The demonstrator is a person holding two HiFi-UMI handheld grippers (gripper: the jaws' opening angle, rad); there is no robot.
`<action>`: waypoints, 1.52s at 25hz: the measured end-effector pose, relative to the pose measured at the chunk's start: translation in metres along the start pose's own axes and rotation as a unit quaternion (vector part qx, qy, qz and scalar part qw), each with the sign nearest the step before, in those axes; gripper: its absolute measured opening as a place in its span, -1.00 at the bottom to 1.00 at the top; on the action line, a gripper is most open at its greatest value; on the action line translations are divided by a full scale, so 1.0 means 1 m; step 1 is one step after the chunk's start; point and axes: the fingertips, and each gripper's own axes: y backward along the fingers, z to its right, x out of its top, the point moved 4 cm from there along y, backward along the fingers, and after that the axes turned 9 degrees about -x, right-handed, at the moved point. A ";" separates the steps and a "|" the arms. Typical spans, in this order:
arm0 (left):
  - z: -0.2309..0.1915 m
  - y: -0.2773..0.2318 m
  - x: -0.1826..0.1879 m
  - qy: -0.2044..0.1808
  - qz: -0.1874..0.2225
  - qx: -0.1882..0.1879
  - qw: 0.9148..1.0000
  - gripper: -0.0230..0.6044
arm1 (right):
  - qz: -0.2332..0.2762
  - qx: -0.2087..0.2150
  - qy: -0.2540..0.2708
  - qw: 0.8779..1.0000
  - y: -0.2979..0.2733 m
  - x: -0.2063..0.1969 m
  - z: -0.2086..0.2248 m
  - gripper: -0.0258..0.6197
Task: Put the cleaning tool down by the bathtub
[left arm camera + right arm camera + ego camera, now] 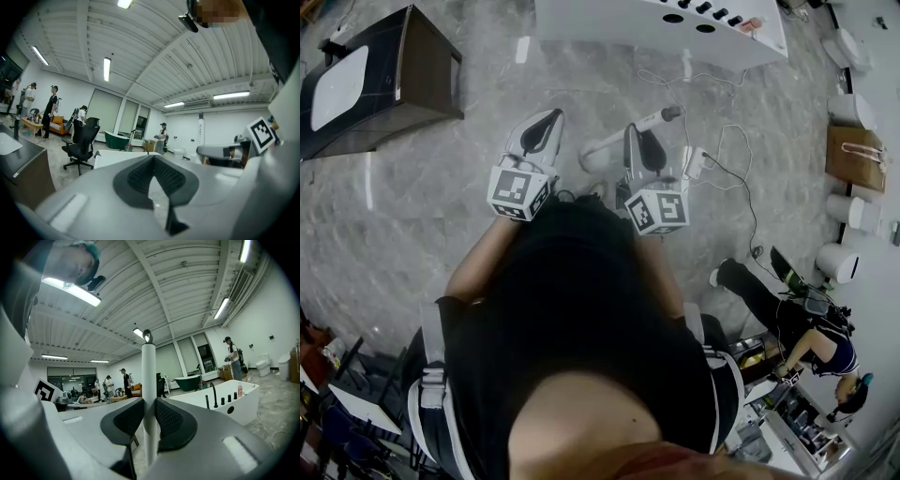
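Black top [581, 309], pale grey tools [551, 117] [631, 133], marker cubes [518, 192]

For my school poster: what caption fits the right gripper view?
Right gripper clamped on a white pole, white bathtub beyond.

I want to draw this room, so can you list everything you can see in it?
cleaning tool: one, white pole, held upright
bathtub: one, white, just ahead
far bathtub: one, dark green, back of room
cabinet: one, dark with white top, on the left
office chair: one, black, beside the cabinet
paper bag: one, brown, right side
people: several, mixed clothes, around the room
left gripper: one, white, fingers shut, empty
right gripper: one, white, fingers shut on the cleaning tool
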 end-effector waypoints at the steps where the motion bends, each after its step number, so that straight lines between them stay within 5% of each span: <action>1: -0.007 0.004 0.000 0.001 -0.001 -0.002 1.000 -0.90 | 0.000 -0.002 0.002 1.000 -0.003 -0.002 -0.006 -0.67; 9: -0.050 0.024 -0.002 -0.002 -0.008 -0.011 1.000 -0.90 | 0.003 -0.015 0.014 1.000 -0.024 -0.011 -0.042 -0.67; 18: -0.073 -0.004 -0.002 0.005 -0.005 0.002 1.000 -0.90 | 0.000 -0.006 0.008 1.000 -0.061 -0.008 -0.029 -0.67; 38: -0.095 -0.206 0.007 0.013 -0.023 0.052 0.998 -0.90 | -0.012 0.067 0.011 0.998 -0.219 0.033 0.109 -0.67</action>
